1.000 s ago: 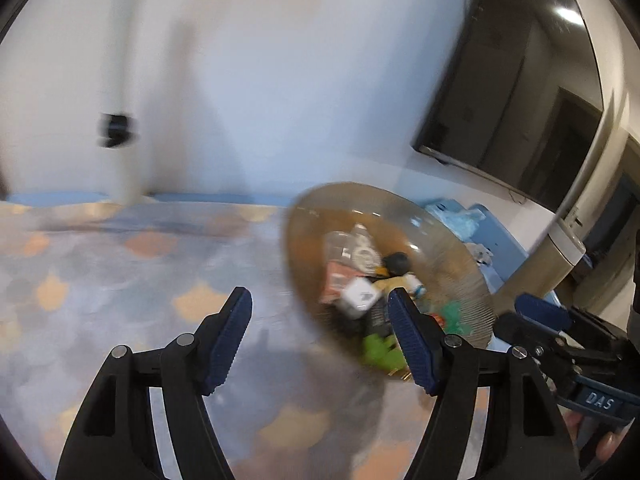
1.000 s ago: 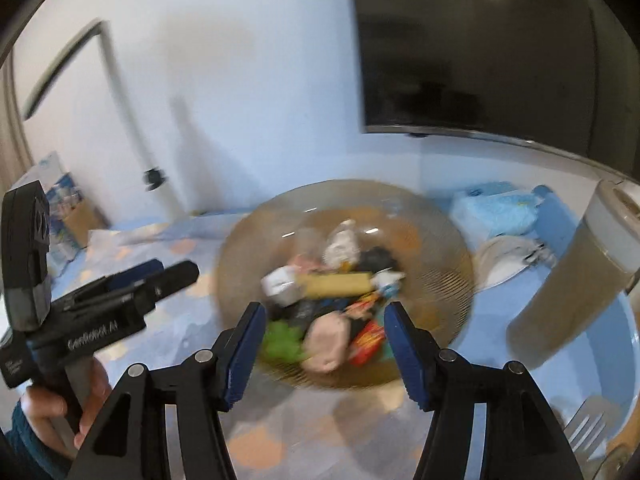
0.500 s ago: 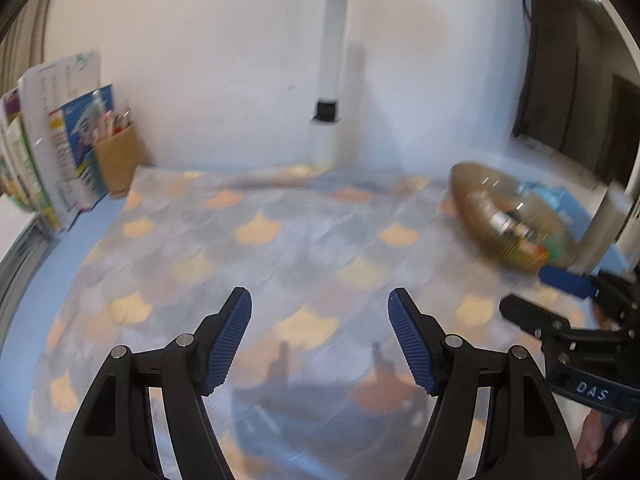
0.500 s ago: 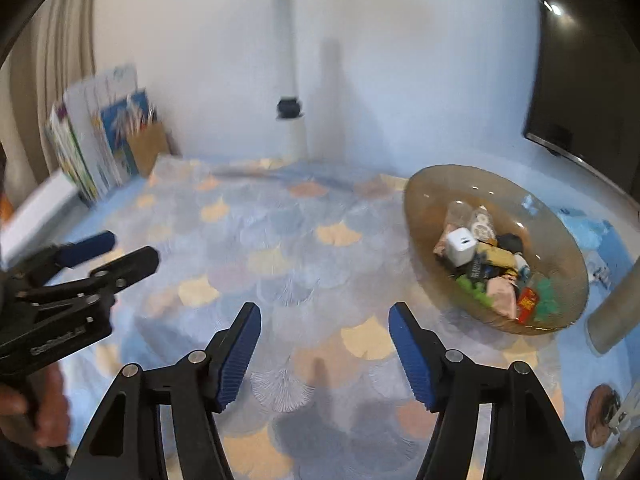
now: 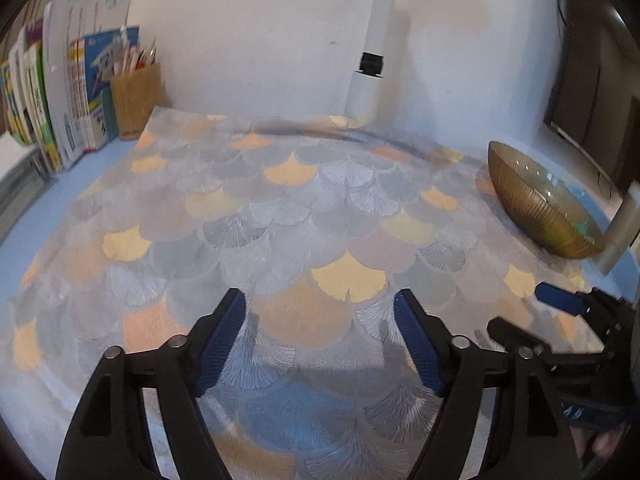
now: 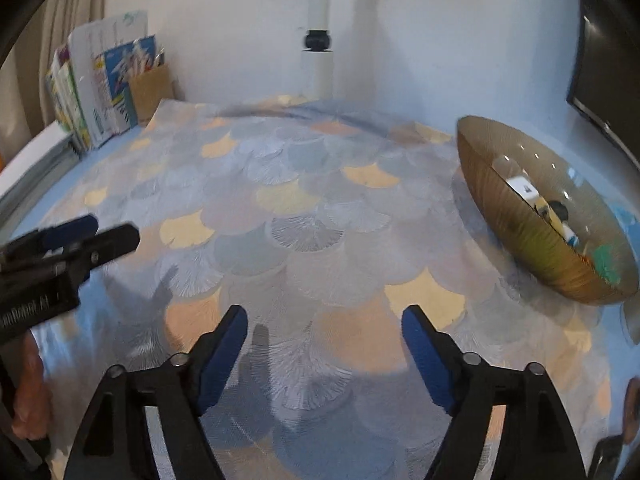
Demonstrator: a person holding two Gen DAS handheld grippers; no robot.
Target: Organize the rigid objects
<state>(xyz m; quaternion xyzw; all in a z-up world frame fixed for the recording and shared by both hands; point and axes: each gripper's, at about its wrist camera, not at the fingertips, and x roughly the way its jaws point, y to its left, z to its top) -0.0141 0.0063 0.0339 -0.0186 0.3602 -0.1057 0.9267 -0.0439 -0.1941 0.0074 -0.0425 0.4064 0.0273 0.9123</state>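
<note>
A ribbed amber glass bowl (image 6: 532, 240) sits at the right of a scallop-patterned mat (image 6: 304, 224); it holds several small objects, among them a white cube (image 6: 522, 187). The bowl also shows at the right in the left wrist view (image 5: 536, 208). My left gripper (image 5: 320, 316) is open and empty, low over the mat (image 5: 280, 216). My right gripper (image 6: 324, 328) is open and empty over the mat, well left of the bowl. Each gripper shows at the edge of the other's view.
Books and folders (image 5: 60, 92) and a brown pencil holder (image 5: 136, 100) stand at the back left. A white post (image 5: 372, 48) rises at the back wall. A dark screen (image 5: 592, 80) hangs at the right, with a grey cylinder (image 5: 624, 228) beside the bowl.
Both views have swung left and pulled back from the bowl. The bowl, once close between the fingers, now sits far to the right. Both grippers stayed open.
</note>
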